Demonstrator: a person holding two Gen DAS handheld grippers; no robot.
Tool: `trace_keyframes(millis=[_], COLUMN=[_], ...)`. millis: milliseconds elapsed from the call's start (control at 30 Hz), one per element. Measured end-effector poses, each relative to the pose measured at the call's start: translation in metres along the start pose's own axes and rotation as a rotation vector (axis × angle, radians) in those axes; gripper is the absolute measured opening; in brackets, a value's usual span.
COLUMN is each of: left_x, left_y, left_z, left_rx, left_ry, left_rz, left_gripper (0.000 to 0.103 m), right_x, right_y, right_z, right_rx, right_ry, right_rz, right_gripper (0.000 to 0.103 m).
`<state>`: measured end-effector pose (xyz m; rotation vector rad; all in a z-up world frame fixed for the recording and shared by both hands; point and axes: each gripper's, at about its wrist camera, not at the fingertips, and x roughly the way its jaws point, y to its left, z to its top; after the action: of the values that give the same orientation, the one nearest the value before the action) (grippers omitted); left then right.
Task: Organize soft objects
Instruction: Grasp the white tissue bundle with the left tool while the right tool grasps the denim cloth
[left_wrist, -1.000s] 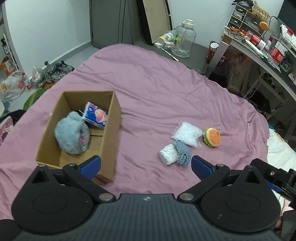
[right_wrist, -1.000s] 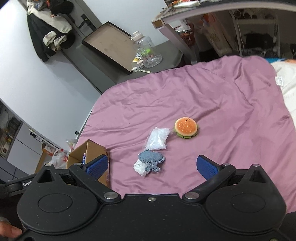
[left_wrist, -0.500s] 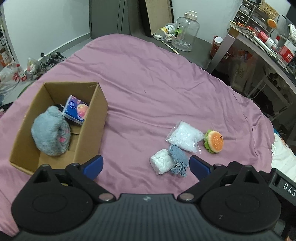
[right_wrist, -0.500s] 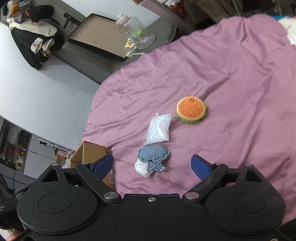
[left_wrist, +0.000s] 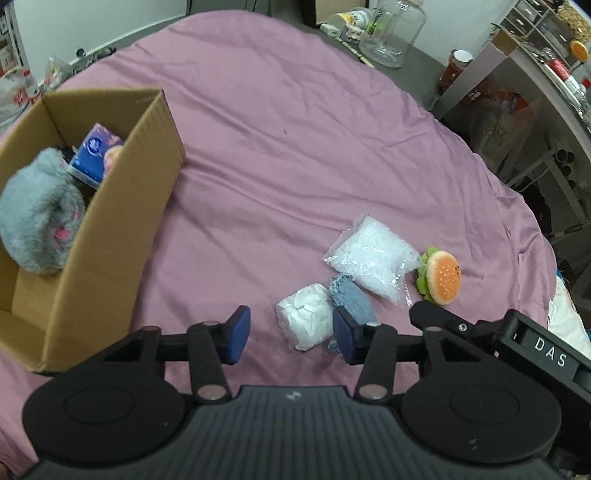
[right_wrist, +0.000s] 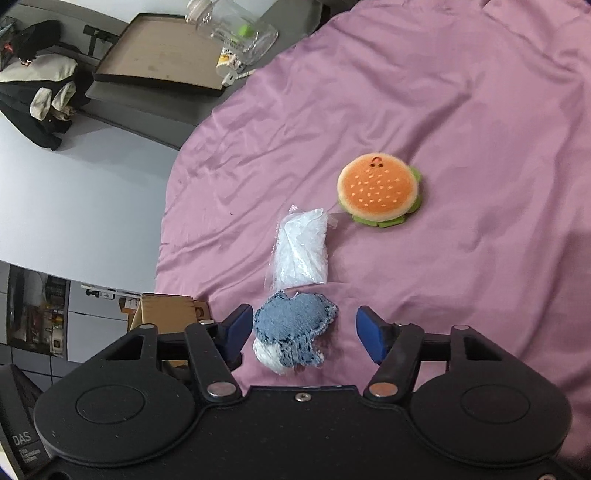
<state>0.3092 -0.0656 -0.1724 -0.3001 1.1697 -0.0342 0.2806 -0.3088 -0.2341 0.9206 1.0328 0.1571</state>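
On the purple bedspread (left_wrist: 295, 147) lie a white wad (left_wrist: 308, 319), a blue denim patch (left_wrist: 352, 301), a clear bag of white filling (left_wrist: 371, 254) and a plush burger (left_wrist: 441, 275). A cardboard box (left_wrist: 122, 206) at left holds a grey plush (left_wrist: 38, 218) and a blue packet (left_wrist: 96, 153). My left gripper (left_wrist: 291, 334) is open, with the white wad between its fingers. My right gripper (right_wrist: 306, 334) is open around the denim patch (right_wrist: 295, 326), which lies on the wad (right_wrist: 267, 354); the bag (right_wrist: 303, 253) and burger (right_wrist: 380, 188) lie beyond.
A clear jar (left_wrist: 393, 31) and small items stand on the floor past the bed. A desk with clutter (left_wrist: 554, 74) runs along the right. Bags and shoes (left_wrist: 22, 88) lie on the floor at left. A framed board (right_wrist: 162, 70) leans by the wall.
Both grippers have come down and forward toward the pile of soft items. Their jaws have narrowed somewhat but stay open. The items have not moved.
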Motion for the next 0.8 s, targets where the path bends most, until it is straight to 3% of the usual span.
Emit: trace_keyframes(millis=[333,533,600,800], left_x=[0.035,0.046,0.049,0.061], left_y=[0.005,0.005,0.003,0.001], left_z=[0.011,0.022,0.026,0.028], left_rx=[-0.067,-0.067,-0.066,-0.084], left_ry=[0.034,0.073,0.086,0.131], left_rz=[-0.028,-0.065,-0.058,-0.042], left_gripper=[0.04,0.04,0.04,0.04], right_x=[0.033,0.042,0.046,0.053], right_y=[-0.013,-0.01,-0.01,-0.014], right_z=[0.004,0.006,0.005,0.01], right_rx=[0.095,0.114,0.135,0.175], right_ry=[0.071,0.06,0.065,0.082], right_rz=[-0.018,-0.006,0.016,0.019], right_gripper=[0.062,0.063,0.051,0.039])
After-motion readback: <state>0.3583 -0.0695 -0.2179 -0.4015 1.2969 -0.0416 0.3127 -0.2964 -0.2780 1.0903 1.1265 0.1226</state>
